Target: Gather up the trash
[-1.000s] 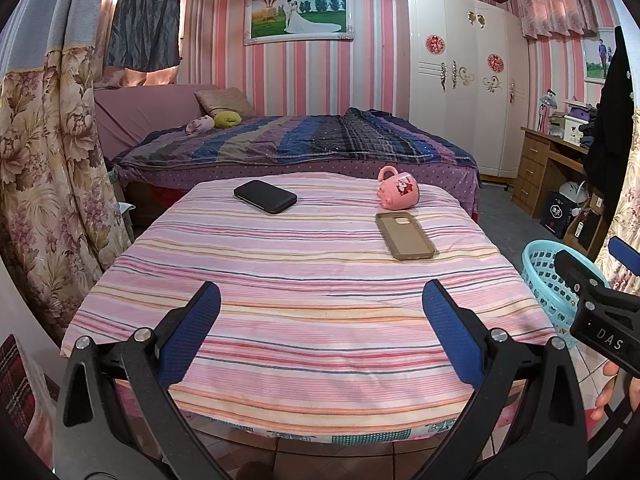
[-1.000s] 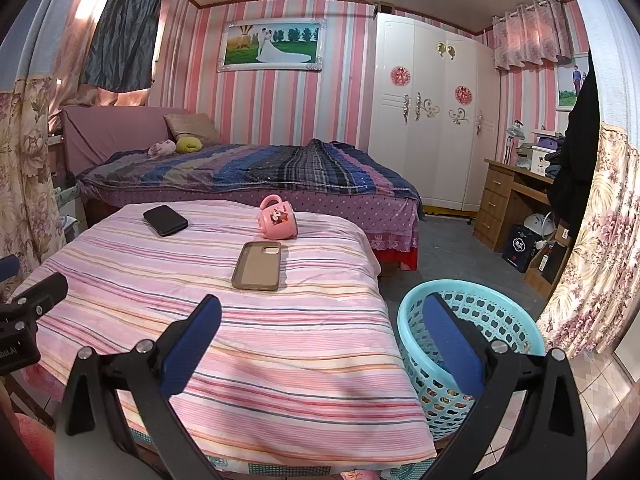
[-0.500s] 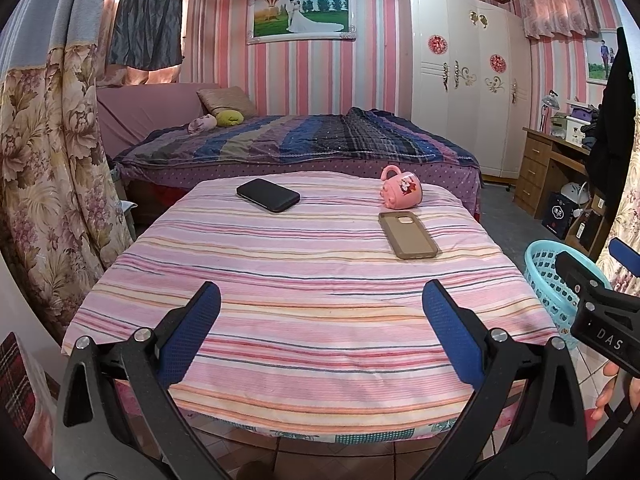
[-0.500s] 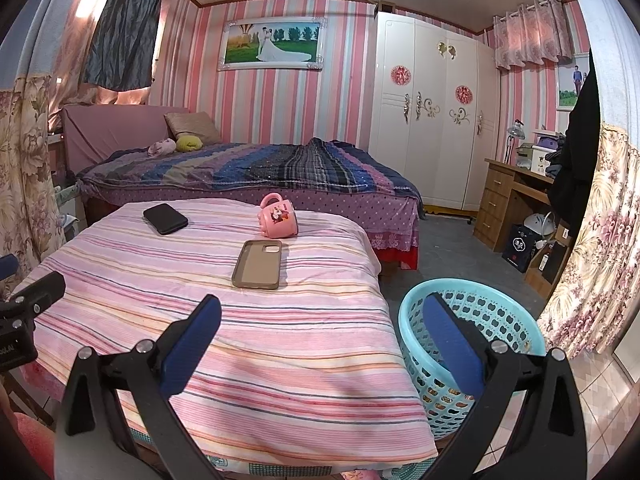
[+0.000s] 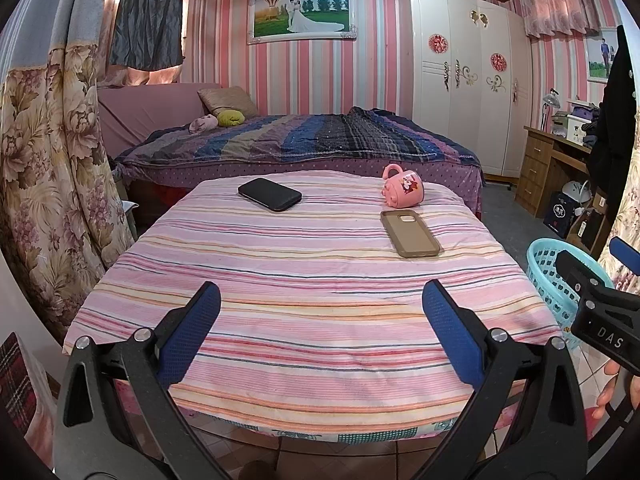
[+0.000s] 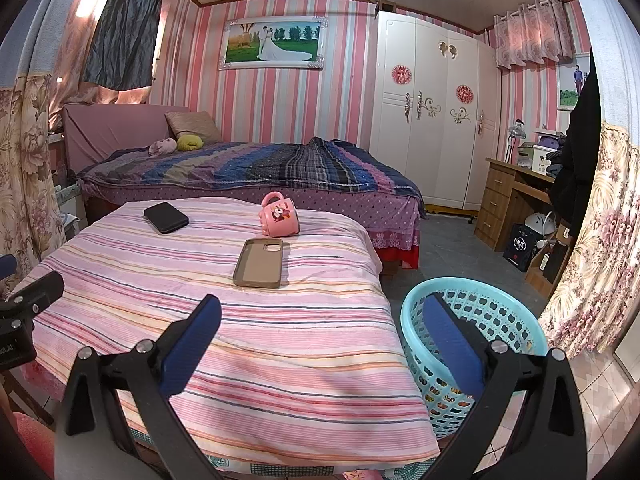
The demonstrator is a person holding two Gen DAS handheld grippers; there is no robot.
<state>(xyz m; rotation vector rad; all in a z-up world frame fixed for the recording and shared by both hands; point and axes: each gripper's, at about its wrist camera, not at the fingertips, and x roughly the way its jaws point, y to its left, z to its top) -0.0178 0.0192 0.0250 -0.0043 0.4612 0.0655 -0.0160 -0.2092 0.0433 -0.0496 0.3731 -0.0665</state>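
While both tools gape wide and empty, left tool point(image 5: 320, 312), right tool point(image 6: 322, 324), pink mug point(image 6: 279, 215), turquoise basket point(image 6: 496, 312).

A black phone point(image 5: 269, 199) lies flat on the striped cloth at the table's far side, toward 11 o'clock, turned askew to the table edges. A pink mug point(image 5: 401, 191) printed with a cartoon figure lies tipped on its side at the far edge, toward 1 o'clock, handle up. Just nearer than it, apart from it, a brown phone case point(image 5: 409, 233) lies flat, hollow side up, its camera cut-out at the far end. A light-blue perforated basket point(image 6: 496, 320) stands upright on the floor beside the table, at 3 o'clock.
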